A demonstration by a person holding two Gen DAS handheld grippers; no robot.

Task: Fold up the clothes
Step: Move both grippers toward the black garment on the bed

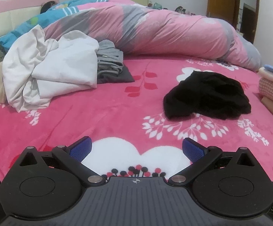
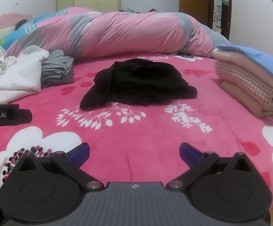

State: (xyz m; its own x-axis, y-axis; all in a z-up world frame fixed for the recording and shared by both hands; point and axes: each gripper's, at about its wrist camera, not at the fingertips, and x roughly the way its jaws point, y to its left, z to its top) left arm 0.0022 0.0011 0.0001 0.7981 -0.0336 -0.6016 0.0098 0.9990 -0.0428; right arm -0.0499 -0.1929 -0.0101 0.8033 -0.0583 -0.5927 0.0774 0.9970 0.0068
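On the pink bed (image 2: 136, 135), black garment (image 2: 136, 86) crumpled at my right claw's (image 2: 134, 153) 12 o'clock, long axis 9-to-3 | from left claw (image 1: 137, 148) it lies at 1 o'clock, farther | both claws spread, empty.

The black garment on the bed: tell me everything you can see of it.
The black garment is a soft, matte, dark cloth, crumpled in a loose unfolded heap, with one end trailing toward the camera on its left. It lies on the pink flowered blanket, apart from the other piles. Neither gripper touches it; its type cannot be told.
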